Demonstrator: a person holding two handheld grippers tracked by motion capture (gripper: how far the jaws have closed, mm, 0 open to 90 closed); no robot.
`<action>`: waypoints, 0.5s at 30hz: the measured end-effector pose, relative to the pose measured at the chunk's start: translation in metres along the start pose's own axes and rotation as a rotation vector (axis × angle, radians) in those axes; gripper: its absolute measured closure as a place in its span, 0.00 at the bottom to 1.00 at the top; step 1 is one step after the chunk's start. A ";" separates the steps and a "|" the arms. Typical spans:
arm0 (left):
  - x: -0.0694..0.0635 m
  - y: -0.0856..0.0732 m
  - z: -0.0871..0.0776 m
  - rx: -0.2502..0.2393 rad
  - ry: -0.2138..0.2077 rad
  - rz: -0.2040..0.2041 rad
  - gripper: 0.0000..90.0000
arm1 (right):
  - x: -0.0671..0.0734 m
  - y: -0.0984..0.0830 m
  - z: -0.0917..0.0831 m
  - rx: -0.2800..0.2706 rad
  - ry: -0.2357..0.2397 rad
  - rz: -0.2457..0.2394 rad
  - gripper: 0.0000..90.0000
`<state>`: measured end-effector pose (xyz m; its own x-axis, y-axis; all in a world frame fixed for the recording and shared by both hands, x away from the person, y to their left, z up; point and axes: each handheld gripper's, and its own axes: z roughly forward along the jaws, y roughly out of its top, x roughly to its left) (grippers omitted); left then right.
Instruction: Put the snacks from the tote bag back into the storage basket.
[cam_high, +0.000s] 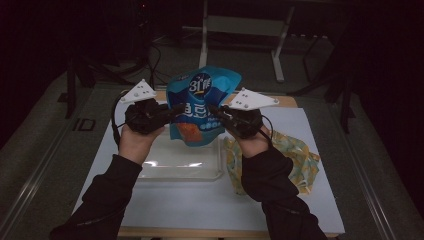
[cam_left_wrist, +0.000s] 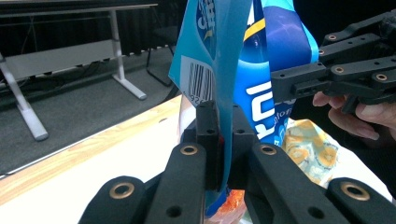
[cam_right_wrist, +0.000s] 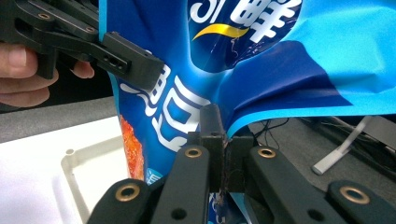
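A blue snack bag (cam_high: 200, 102) with white lettering and an orange food picture hangs upright above the table, held from both sides. My left gripper (cam_high: 170, 111) is shut on the bag's left edge; in the left gripper view the jaws pinch the blue film (cam_left_wrist: 219, 93) just below a barcode. My right gripper (cam_high: 216, 112) is shut on the bag's right edge, and the right gripper view shows the bag (cam_right_wrist: 261, 70) creased where the jaws clamp it. Each gripper view also shows the other gripper: the right gripper (cam_left_wrist: 299, 84) and the left gripper (cam_right_wrist: 135, 67).
A clear plastic tray (cam_high: 182, 162) lies on the white table cover (cam_high: 200, 205) beneath the bag. A yellow patterned packet (cam_high: 295, 155) lies to the right of the tray. Table legs and cables stand on the dark floor beyond the far edge.
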<state>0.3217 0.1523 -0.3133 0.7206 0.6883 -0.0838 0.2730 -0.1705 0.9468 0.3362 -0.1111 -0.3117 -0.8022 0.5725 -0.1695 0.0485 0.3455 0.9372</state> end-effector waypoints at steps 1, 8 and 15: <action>0.001 -0.001 -0.001 0.001 0.000 -0.002 0.98 | 0.001 -0.001 0.001 0.000 0.002 0.005 0.99; 0.006 -0.015 -0.002 0.015 -0.011 -0.016 0.98 | 0.008 -0.008 0.008 0.014 0.013 0.013 0.99; 0.012 -0.028 0.002 0.026 -0.019 -0.027 0.98 | 0.011 -0.020 0.016 0.030 0.012 0.010 0.99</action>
<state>0.3237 0.1635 -0.3415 0.7247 0.6792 -0.1159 0.3092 -0.1702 0.9357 0.3360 -0.0995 -0.3369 -0.8087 0.5672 -0.1559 0.0748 0.3620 0.9292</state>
